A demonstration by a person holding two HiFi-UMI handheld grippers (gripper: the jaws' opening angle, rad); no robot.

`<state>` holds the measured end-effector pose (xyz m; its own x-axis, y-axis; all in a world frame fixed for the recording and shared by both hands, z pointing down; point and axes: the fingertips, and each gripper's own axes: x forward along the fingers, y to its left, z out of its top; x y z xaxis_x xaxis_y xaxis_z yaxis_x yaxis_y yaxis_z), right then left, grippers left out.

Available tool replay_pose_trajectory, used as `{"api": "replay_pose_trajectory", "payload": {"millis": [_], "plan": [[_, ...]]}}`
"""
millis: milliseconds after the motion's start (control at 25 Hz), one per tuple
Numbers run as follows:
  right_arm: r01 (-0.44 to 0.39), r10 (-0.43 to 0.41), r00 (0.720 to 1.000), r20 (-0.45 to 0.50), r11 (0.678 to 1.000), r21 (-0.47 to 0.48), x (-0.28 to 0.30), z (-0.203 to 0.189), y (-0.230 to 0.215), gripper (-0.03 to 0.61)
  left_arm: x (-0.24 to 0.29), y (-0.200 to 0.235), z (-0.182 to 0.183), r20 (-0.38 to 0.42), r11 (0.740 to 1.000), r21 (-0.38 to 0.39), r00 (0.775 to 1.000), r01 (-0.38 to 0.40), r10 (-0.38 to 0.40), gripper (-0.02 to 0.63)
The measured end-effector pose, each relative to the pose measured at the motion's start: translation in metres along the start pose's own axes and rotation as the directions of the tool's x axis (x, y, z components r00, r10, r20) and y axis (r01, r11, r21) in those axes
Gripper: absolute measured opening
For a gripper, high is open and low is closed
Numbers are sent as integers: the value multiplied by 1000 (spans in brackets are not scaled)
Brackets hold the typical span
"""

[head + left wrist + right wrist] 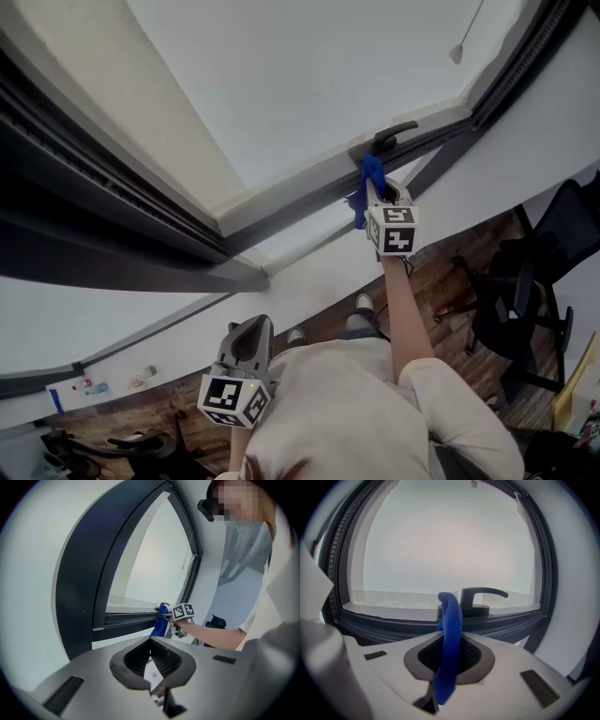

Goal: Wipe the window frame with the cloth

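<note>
Right gripper point(386, 195): jaws pinched tight on the blue cloth point(451, 620), which fills the narrow gap between them; held up just below the window handle point(480, 597).

Cloth: a narrow folded band rising lengthwise out of the jaws. Its curled top meets the window frame point(393, 620) just left of the handle's base and appears to touch the dark lower rail there.

Frame: the lower rail runs crosswise to the cloth band, stretching far to the left of the handle and only a short way to its right before the corner.

Key relation: the cloth is straight ahead of the right jaws, already at the rail. The handle blocks the right side, so a wiping stroke would likely slide left, along the rail.

Left gripper point(151, 641): jaws together with nothing in them, well below and left of the handle, near the person's chest, far from the frame.

Nearer hand: the right.
</note>
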<state>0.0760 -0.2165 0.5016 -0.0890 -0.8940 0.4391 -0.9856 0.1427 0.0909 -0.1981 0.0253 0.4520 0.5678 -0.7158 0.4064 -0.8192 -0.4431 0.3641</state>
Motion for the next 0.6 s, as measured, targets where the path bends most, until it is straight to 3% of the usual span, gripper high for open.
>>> {"api": "replay_pose_trajectory", "payload": {"millis": [240, 400, 600], "plan": [[-185, 183, 982, -37, 980, -78, -3, -2, 5, 49, 51, -46, 6, 6, 996, -2, 996, -84, 84, 9], [-315, 305, 948, -93, 939, -138, -3, -3, -7, 49, 98, -102, 29, 90, 992, 11, 989, -122, 121, 9], [-413, 412, 911, -19, 909, -59, -23, 10, -60, 49, 124, -147, 33, 165, 975, -23, 961, -222, 222, 9]]}}
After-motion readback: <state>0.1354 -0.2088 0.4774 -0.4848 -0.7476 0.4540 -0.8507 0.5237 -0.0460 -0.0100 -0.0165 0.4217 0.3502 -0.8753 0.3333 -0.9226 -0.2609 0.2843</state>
